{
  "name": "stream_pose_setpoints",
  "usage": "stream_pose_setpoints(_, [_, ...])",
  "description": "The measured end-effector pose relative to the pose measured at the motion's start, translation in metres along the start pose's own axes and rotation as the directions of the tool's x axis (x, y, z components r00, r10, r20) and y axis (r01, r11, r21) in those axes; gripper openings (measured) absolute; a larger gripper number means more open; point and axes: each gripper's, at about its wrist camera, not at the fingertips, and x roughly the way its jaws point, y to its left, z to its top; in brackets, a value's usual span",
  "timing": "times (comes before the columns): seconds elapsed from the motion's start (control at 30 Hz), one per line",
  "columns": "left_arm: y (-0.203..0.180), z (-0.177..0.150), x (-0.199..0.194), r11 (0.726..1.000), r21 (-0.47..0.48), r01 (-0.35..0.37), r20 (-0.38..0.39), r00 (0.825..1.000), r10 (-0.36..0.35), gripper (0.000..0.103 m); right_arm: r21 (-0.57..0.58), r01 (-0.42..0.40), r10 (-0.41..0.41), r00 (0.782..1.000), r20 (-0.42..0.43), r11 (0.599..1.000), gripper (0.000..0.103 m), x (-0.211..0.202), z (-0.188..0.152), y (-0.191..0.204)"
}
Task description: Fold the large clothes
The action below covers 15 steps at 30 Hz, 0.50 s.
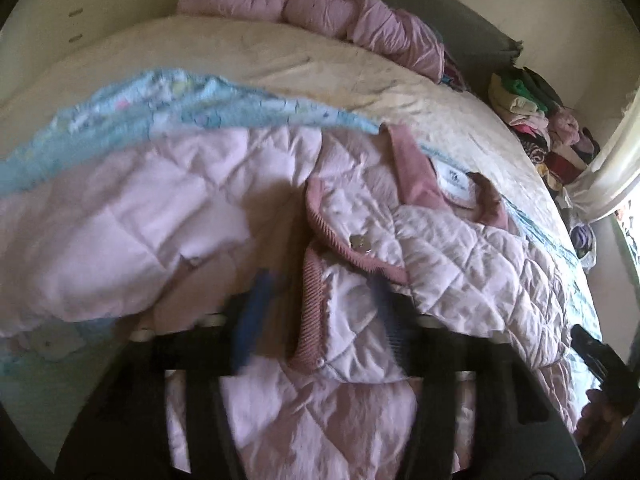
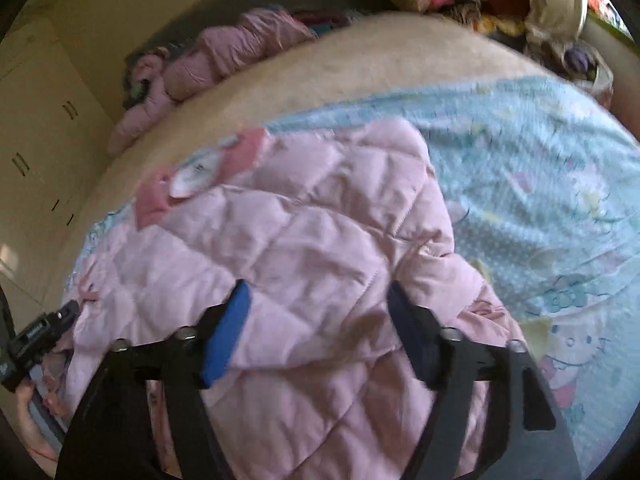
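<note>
Although the pink quilted jacket point(image 1: 248, 184) looks bulky, it is judged to be light, soft and puffy: the padding should spring back after a fold, and the smooth shell will probably slide over itself and over the blue patterned sheet point(image 2: 532, 152) that it lies on. It is spread across the near part of the bed point(image 1: 312, 64), collar toward the far edge, with the ribbed rose collar point(image 1: 412, 160) and white neck label point(image 1: 454, 182) uppermost.

The left gripper point(image 1: 316, 308) hangs low over the jacket's front opening, its fingers spread wide with the ribbed placket point(image 1: 314, 292) and a snap button point(image 1: 360, 243) lying between them; the blur makes it impossible to say whether the pads touch the cloth, but nothing is pinched. The right gripper point(image 2: 316, 328) likewise stands open, fingers well apart, over the quilted panel on the other side of the garment, with fabric bulging up between them.

The best holds are judged to be the firm parts: the ribbed trim along the opening, the collar, or a stitched seam, where the layers are thin enough to pinch through. A grip on the plump middle of a panel would likely catch only the slippery outer layer. A second pink garment point(image 1: 320, 12) lies bunched at the far edge of the bed, well apart from the work.
</note>
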Motion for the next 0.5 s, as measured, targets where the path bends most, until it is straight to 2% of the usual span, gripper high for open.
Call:
stream_pose_setpoints(0.03, [-0.002,0.000,-0.003,1.000,0.004,-0.003,0.004,1.000,0.003,0.064,-0.006,-0.021,0.021,1.000,0.014,1.000,0.077,-0.008,-0.002,0.005])
stream_pose_setpoints(0.07, [-0.003,-0.001,-0.007,1.000,0.008,-0.009,0.010,1.000,0.009,0.071,-0.010,-0.029,0.029,0.999,0.024,1.000,0.079,-0.013,-0.002,0.009])
stream_pose_setpoints(0.1, [-0.003,-0.002,-0.010,1.000,0.011,-0.020,0.013,1.000,0.019,0.086,-0.014,-0.035,0.035,0.999,0.034,0.999,0.089,-0.017,-0.003,0.012])
stream_pose_setpoints(0.13, [-0.004,-0.002,-0.011,1.000,0.012,-0.028,0.013,1.000,0.027,0.093,-0.020,-0.050,0.051,0.998,0.047,0.999,0.094,-0.023,-0.003,0.017])
stream_pose_setpoints(0.37, [0.005,-0.008,-0.032,0.996,-0.004,-0.088,0.003,0.996,0.088,0.094,-0.070,-0.111,0.116,0.991,0.070,0.991,0.094,-0.052,-0.009,0.052])
stream_pose_setpoints(0.5, [0.018,-0.009,-0.046,0.995,-0.040,-0.087,-0.001,0.996,0.087,0.094,-0.116,-0.152,0.160,0.985,0.067,0.982,0.096,-0.062,-0.013,0.079])
